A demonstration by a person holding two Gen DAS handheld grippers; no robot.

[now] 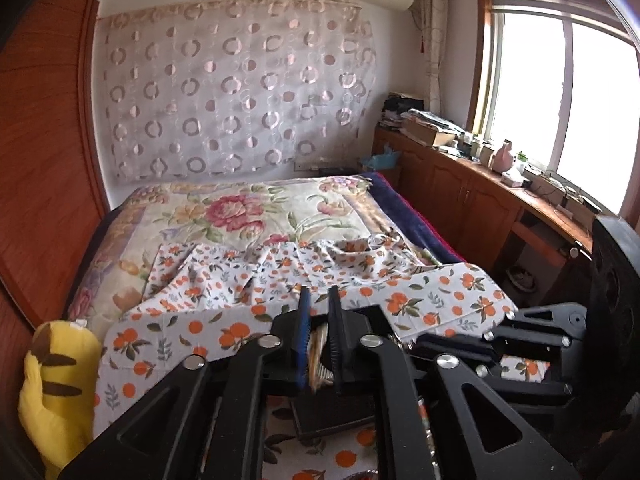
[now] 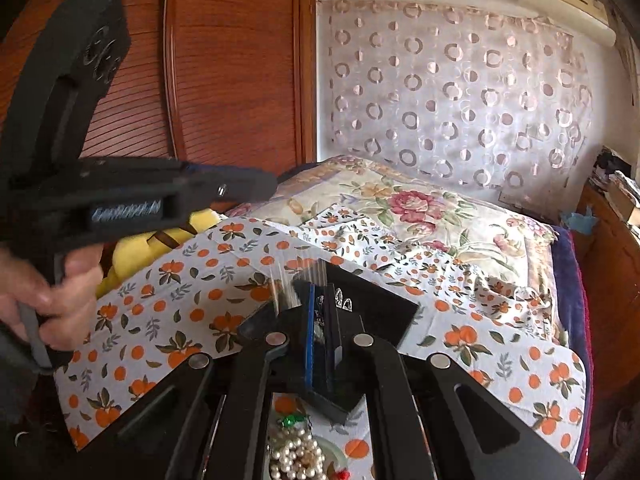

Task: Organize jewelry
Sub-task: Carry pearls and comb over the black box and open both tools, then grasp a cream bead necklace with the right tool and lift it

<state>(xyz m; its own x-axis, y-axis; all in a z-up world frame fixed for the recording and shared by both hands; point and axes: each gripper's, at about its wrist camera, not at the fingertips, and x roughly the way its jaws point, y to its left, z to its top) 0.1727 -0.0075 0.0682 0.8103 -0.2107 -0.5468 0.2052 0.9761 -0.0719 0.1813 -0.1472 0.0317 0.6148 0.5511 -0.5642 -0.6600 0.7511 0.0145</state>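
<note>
**Small, slippery pieces: both grippers closed on jewelry over the black tray**

Nearest in the right wrist view, a heap of pearl beads (image 2: pixel 297 454) lies on a small dish, w/ a green piece (image 2: pixel 293 421) just beyond it. The beads look light, hard and smooth; probably they roll and slide, so a grip across a bunch of strands seems safer than on one bead.

The right gripper (image 2: pixel 320 330) has its jaws almost together, w/ a small sparkling item (image 2: pixel 319 326) pinched between them; what kind of piece it is cannot be told. It looks thin and fragile, so a soft squeeze is judged enough.

The left gripper (image 1: pixel 318 344) is also nearly closed, on a pale metallic piece (image 1: pixel 318 360), maybe a chain or brooch.

Behind is the black tray (image 2: pixel 384 312), stiff and flat, w/ small earrings (image 2: pixel 343 296) on it. All rests on the orange-print cloth (image 2: pixel 224 280) over the bed. Farther off is the yellow plush (image 1: pixel 56 392) and the wardrobe (image 2: pixel 224 60).
</note>
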